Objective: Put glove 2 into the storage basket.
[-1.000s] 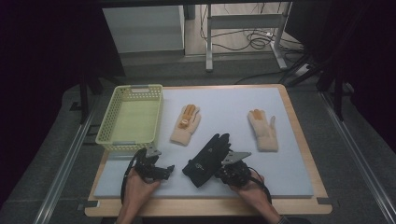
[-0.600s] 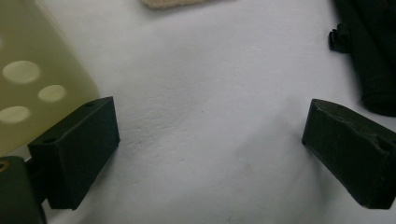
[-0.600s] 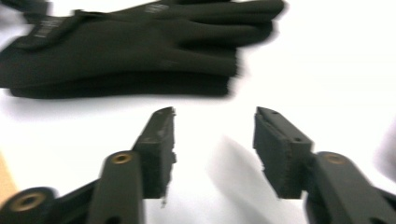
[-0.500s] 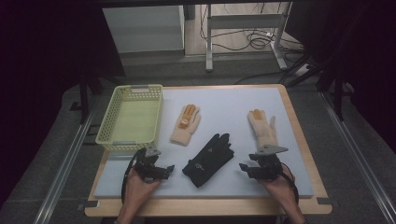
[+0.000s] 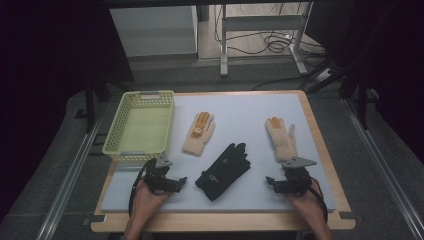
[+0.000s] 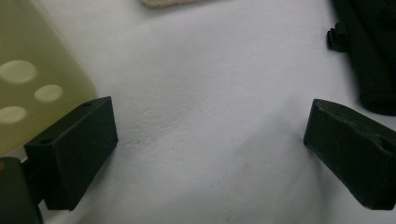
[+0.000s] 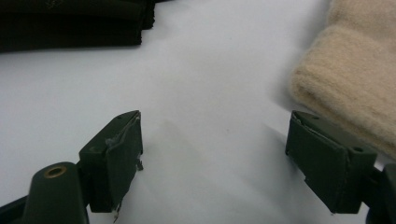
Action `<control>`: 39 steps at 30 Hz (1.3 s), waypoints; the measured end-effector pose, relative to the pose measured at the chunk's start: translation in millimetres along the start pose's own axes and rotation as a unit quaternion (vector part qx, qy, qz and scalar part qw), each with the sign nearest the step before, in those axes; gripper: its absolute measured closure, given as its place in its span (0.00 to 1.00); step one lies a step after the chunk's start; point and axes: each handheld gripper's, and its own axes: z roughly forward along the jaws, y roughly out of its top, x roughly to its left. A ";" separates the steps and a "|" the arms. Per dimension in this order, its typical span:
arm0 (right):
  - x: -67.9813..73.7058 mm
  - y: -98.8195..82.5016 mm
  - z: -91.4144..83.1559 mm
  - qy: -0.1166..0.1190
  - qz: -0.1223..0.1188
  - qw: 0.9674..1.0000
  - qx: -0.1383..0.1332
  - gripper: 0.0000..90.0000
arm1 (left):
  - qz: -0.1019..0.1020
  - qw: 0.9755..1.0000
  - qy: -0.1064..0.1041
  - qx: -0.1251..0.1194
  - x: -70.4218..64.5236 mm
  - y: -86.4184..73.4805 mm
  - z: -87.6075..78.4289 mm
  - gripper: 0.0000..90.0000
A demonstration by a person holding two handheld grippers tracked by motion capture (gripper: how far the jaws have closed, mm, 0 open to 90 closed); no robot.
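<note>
A black glove pair [image 5: 223, 170] lies on the white mat [image 5: 240, 115] near the front middle. Farther back are a beige glove with an orange patch [image 5: 198, 133] and, to the right, a second beige glove [image 5: 281, 138]. My left gripper [image 5: 179, 182] rests open on the mat, left of the black glove [image 6: 373, 56], with bare mat between its jaws [image 6: 210, 116]. My right gripper [image 5: 271, 182] is open just in front of the right beige glove's cuff [image 7: 350, 79]. Its jaws [image 7: 215, 126] have just been opening and nothing is between them. The black glove [image 7: 70, 23] lies off to its left.
A yellow-green plastic basket [image 5: 140, 125] stands at the mat's back left, and its corner [image 6: 32, 79] is close beside my left gripper's jaw. A wooden board edge [image 5: 320, 145] frames the mat. Table legs and cables [image 5: 270, 45] are on the floor beyond.
My right gripper has left the black glove, moved right across the mat to just in front of the right beige glove, and opened. The black glove now lies free. The left gripper stayed put.
</note>
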 end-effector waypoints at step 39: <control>-0.1 -0.4 -0.1 -0.001 -0.001 1.000 -0.001 0.21 | 0.129 0.988 -0.056 0.059 -122.3 88.1 38.0 0.00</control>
